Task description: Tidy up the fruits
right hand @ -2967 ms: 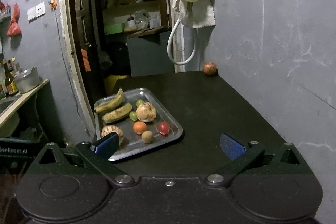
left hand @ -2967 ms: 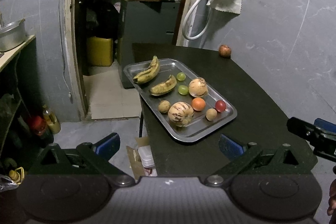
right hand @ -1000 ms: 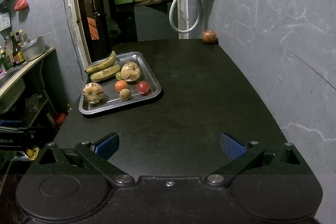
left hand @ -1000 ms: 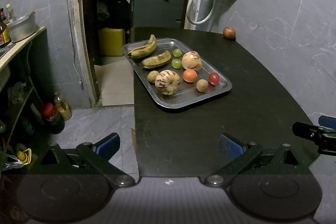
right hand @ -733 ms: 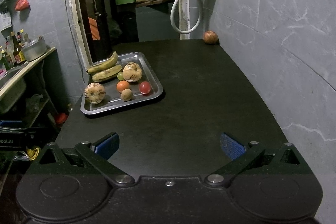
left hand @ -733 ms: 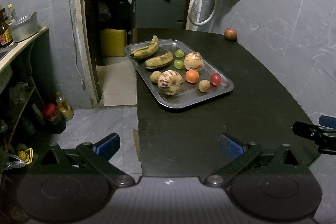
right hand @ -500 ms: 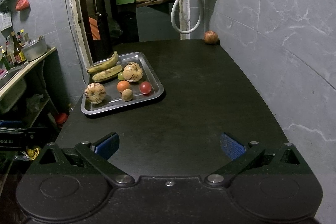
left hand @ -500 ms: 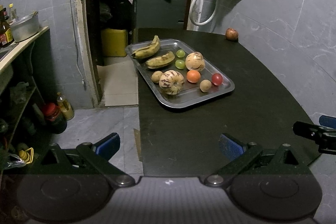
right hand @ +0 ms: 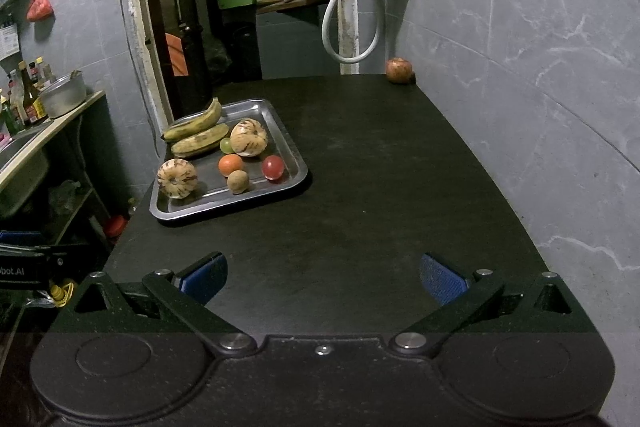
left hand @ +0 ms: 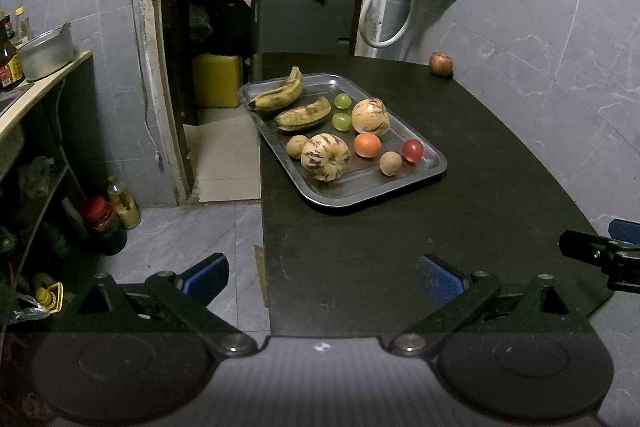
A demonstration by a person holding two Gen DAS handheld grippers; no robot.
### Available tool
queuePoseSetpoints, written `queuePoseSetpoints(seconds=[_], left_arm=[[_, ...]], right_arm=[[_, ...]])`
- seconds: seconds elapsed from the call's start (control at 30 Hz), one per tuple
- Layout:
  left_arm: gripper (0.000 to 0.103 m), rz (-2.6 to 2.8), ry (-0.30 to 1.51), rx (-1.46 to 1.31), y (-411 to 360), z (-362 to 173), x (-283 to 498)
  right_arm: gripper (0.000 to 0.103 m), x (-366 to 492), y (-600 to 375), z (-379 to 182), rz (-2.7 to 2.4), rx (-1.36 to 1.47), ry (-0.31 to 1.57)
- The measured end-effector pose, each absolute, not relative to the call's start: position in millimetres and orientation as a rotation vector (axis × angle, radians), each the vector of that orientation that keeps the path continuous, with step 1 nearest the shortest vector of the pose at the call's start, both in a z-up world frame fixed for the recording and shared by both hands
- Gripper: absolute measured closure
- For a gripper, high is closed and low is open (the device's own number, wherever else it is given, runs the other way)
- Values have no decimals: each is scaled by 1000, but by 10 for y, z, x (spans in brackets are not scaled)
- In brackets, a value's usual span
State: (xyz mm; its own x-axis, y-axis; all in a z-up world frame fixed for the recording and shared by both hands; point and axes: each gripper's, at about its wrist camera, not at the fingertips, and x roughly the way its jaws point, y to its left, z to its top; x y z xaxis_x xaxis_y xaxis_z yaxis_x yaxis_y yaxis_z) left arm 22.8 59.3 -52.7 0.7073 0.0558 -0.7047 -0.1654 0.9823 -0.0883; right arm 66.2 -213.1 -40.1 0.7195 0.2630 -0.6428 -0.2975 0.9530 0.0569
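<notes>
A steel tray sits on the left part of a black table. It holds two bananas, two striped melons, two green grapes, an orange, a red tomato and two small brown fruits. A lone reddish fruit lies at the table's far right corner by the wall. My left gripper is open and empty near the table's front left edge. My right gripper is open and empty over the front of the table.
A grey tiled wall borders the table's right side. A doorway opens behind the table, with a yellow container. A counter with a pot and bottles stands left. Jars sit on the floor.
Both grippers have pulled back and risen slightly, so the tray looks farther away. Over the last half second almost nothing moved. Both stay open and empty.
</notes>
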Motion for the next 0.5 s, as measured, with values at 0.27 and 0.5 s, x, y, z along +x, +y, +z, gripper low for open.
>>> queuePoseSetpoints(seconds=[0.27,0.5], left_arm=[[1,123,779,-147,588,-540,243],[1,122,780,-147,595,-541,244]], right_arm=[[1,662,-2130,-401,310,-51,702],[1,667,-2133,-407,309,-50,703]])
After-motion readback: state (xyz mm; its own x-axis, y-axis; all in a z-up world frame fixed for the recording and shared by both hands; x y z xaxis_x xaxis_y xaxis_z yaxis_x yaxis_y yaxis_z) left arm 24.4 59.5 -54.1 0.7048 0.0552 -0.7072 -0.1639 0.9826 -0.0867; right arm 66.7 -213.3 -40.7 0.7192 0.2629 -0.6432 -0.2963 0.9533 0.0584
